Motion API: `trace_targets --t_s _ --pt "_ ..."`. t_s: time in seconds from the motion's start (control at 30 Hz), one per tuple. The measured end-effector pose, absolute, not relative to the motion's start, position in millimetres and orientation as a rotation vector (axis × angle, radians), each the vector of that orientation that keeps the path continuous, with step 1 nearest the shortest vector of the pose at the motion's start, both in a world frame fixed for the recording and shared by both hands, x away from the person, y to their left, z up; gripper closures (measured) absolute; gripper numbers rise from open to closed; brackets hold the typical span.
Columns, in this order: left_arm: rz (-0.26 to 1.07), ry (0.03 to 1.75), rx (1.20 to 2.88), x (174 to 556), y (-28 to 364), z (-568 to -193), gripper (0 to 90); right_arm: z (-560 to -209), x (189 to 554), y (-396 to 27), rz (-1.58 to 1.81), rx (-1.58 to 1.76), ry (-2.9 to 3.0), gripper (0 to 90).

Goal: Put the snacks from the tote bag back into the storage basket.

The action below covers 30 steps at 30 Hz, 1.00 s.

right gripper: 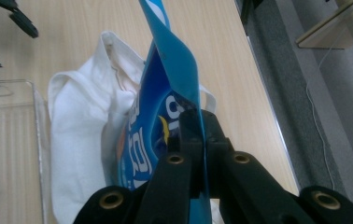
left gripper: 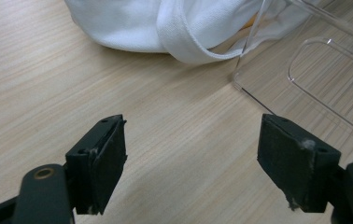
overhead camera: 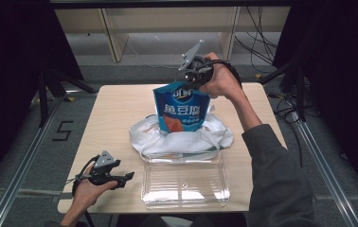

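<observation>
A blue snack pouch (overhead camera: 182,106) stands upright out of a white cloth bag (overhead camera: 182,137) in the middle of the table. My right gripper (overhead camera: 192,79) is shut on the pouch's top edge, and in the right gripper view the black jaws pinch the blue pouch (right gripper: 165,70) above the white cloth bag (right gripper: 79,140). My left gripper (overhead camera: 126,177) rests near the table's front left edge, its jaws wide apart with only bare wood between them. The left gripper (left gripper: 191,156) points toward the white cloth bag (left gripper: 165,23).
A clear plastic tray (overhead camera: 184,182) lies on the wooden table (overhead camera: 115,109) in front of the bag, its corner (left gripper: 305,60) just right of the left gripper. Black frames and cables flank the table, shelving stands behind.
</observation>
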<state>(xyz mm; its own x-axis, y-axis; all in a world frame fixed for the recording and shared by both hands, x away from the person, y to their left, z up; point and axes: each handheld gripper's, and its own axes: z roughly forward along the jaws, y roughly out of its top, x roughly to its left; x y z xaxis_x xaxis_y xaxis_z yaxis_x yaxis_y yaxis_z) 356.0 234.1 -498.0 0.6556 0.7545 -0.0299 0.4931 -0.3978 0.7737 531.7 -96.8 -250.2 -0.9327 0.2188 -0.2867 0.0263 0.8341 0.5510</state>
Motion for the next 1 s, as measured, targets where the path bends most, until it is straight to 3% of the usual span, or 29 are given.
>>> trace_targets --t_s 0.43,1.0 --pt "0.405 0.96 2.088 356.6 234.9 -499.8 23.2 -198.4 505.5 -101.0 0.8 0.16 2.603 90.0" --pt "0.387 0.998 2.072 355.3 233.1 -500.4 23.1 -178.0 464.8 -109.0 0.822 0.157 2.608 90.0"
